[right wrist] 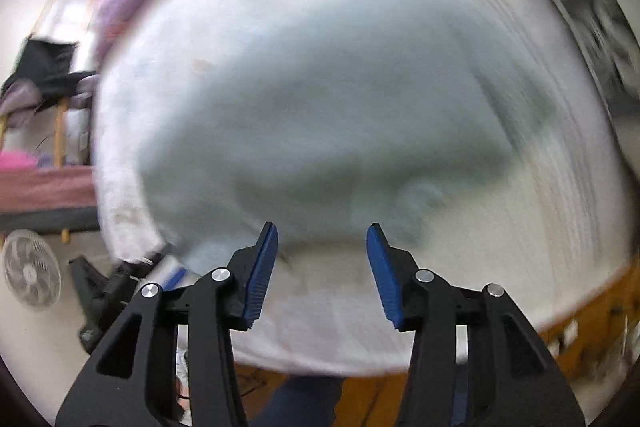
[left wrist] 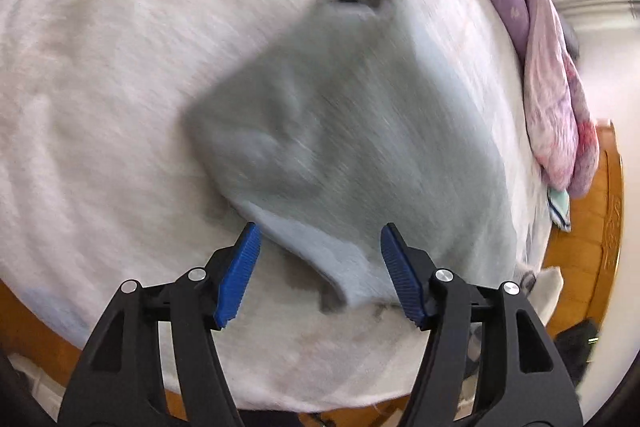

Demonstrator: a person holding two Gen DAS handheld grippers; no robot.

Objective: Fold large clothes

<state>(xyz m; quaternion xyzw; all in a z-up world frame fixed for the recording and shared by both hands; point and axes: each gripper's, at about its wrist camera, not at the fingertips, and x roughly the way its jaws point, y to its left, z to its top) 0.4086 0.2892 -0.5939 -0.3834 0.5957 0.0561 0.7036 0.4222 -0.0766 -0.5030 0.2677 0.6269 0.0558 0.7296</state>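
Note:
A light grey-blue garment (left wrist: 352, 147) lies partly folded on a white bed (left wrist: 100, 67), blurred by motion. My left gripper (left wrist: 320, 231) is open and empty, its blue fingers (left wrist: 240, 267) hovering over the garment's near corner. In the right wrist view the same garment (right wrist: 320, 123) spreads across the bed (right wrist: 340, 327). My right gripper (right wrist: 322, 229) is open and empty just above the garment's near edge. The left gripper also shows in the right wrist view at the lower left (right wrist: 116, 287).
A purple and pink quilt (left wrist: 532, 39) is heaped along the bed's far right side. The orange wooden bed frame (left wrist: 584, 227) borders the mattress. A white fan (right wrist: 30, 267) stands on the floor to the left, near another bed (right wrist: 44, 183).

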